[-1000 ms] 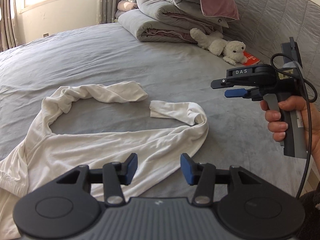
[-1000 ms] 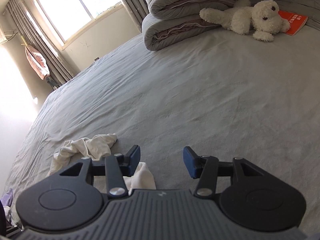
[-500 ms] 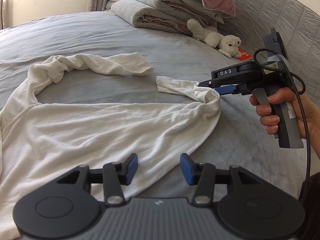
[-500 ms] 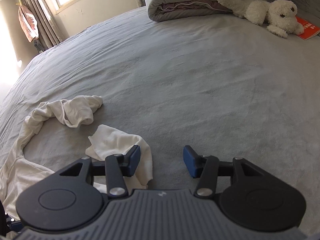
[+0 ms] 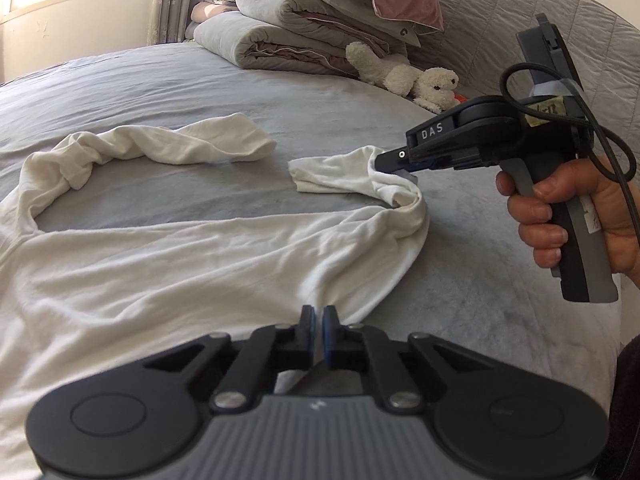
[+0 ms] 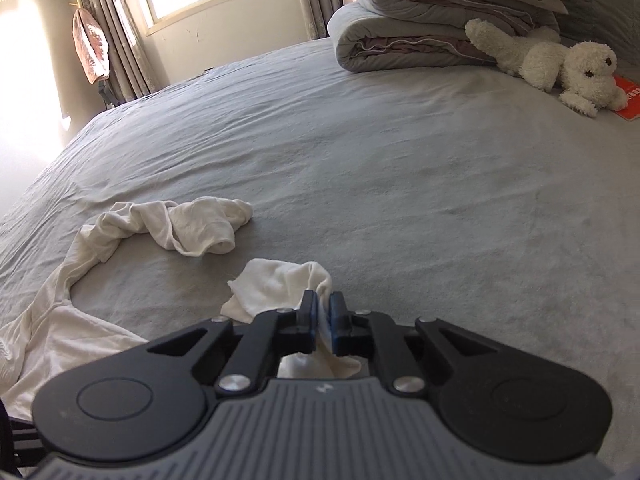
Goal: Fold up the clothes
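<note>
A white long-sleeved shirt (image 5: 180, 264) lies spread on the grey bed (image 5: 480, 300). My left gripper (image 5: 319, 320) is at the shirt's near right edge, its jaws closing with a pinch of that cloth between the blue pads. My right gripper (image 6: 324, 312) has its jaws closing on the right sleeve (image 6: 280, 284) near the cuff, and white fabric shows between the pads. In the left wrist view the right gripper (image 5: 394, 164) bites the same sleeve where it bends. The other sleeve (image 6: 180, 228) lies bunched further left.
Folded quilts (image 5: 288, 40) and a pink pillow are stacked at the head of the bed, with a white plush dog (image 6: 560, 64) and a red book (image 6: 630, 96) beside them. A hand (image 5: 560, 216) holds the right gripper's handle. A window and curtains (image 6: 116, 40) stand at the back left.
Both grippers went from open to closed on cloth. The left one sank to the shirt's edge. The right one moved left and down onto the sleeve.
</note>
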A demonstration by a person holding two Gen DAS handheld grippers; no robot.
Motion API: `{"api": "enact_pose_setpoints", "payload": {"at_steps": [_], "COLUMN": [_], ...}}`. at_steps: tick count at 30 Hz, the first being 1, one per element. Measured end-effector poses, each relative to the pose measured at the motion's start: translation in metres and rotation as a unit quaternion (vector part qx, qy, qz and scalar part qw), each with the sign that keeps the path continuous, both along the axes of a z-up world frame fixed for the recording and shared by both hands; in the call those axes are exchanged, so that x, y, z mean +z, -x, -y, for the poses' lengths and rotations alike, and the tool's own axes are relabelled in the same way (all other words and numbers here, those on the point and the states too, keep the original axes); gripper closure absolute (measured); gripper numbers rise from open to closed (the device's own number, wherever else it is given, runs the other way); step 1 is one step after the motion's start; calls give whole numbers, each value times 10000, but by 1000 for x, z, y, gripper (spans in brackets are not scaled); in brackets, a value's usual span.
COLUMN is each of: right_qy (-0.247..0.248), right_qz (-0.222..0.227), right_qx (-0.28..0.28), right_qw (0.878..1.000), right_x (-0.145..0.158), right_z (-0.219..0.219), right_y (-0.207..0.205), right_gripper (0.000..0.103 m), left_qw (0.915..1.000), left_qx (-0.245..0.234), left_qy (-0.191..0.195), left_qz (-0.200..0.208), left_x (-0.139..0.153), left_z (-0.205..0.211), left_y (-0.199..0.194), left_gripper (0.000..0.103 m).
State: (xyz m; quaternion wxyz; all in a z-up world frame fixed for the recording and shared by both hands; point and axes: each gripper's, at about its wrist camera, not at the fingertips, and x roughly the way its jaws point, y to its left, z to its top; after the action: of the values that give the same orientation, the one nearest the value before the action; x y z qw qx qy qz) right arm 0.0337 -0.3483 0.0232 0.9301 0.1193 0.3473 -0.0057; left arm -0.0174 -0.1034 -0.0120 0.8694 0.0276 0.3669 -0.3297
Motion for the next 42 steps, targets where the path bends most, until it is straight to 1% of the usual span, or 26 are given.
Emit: {"api": "enact_pose_setpoints", "payload": {"at_steps": [3,6,8,10,13,14,15,17,19,20,22,23,25,30,32,33,35,36,37,39,42], "right_qy": [41,202,361,417,260,159,91,62,26,-16,-122,-153,-192,-96,-30,-7,45,85,133,228,352], "right_qz": [164,260,228,112,-99,-140,-169,-174,-155,-166,-275,-387,-576,-732,-712,-694,-664,-643,-605,-527,-314], "right_qx": [-240,-567,-812,-938,-854,-875,-913,-1001,-1099,-1121,-1108,-1086,-1036,-864,-764,-710,-610,-613,-666,-771,-1018], "right_qw": [9996,9978,9958,9947,9960,9959,9956,9948,9938,9936,9934,9932,9928,9935,9945,9951,9959,9960,9959,9954,9937], "right_x": [9,18,22,23,18,17,17,17,18,18,14,10,2,-13,-15,-15,-15,-14,-12,-8,3], "right_z": [12,25,32,38,45,49,53,61,71,75,83,84,85,74,68,64,58,57,57,57,63], "right_y": [8,16,20,23,22,22,23,26,30,32,34,33,32,26,25,24,23,24,25,27,34], "right_gripper": [95,95,95,95,94,92,87,82,67,66,65,65,65,65,65,66,82,94,98,100,101], "left_qw": [10000,9999,9998,9995,9990,9987,9984,9974,9965,9961,9953,9952,9952,9956,9959,9960,9964,9968,9972,9972,9959], "left_qx": [-30,-114,-172,-270,-405,-450,-473,-560,-670,-722,-816,-853,-878,-854,-832,-821,-805,-775,-737,-725,-854], "left_qy": [-9,27,98,190,138,156,200,349,428,454,450,414,323,318,318,316,256,203,122,179,295], "left_qz": [11,45,62,19,-89,-155,-218,-282,-255,-242,-247,-258,-290,-236,-185,-158,-88,-39,5,-43,-48], "left_x": [4,10,14,17,13,10,9,9,10,11,9,6,1,-7,-8,-9,-9,-9,-9,-7,0], "left_z": [-1,-2,-3,-3,-1,-1,-1,-2,-1,0,3,5,10,14,15,16,18,18,19,17,18], "left_y": [3,7,10,11,10,10,10,11,13,15,17,17,17,15,15,15,16,17,17,17,22], "left_gripper": [101,101,101,101,100,100,99,99,91,89,81,80,80,80,80,80,85,95,103,103,103]}}
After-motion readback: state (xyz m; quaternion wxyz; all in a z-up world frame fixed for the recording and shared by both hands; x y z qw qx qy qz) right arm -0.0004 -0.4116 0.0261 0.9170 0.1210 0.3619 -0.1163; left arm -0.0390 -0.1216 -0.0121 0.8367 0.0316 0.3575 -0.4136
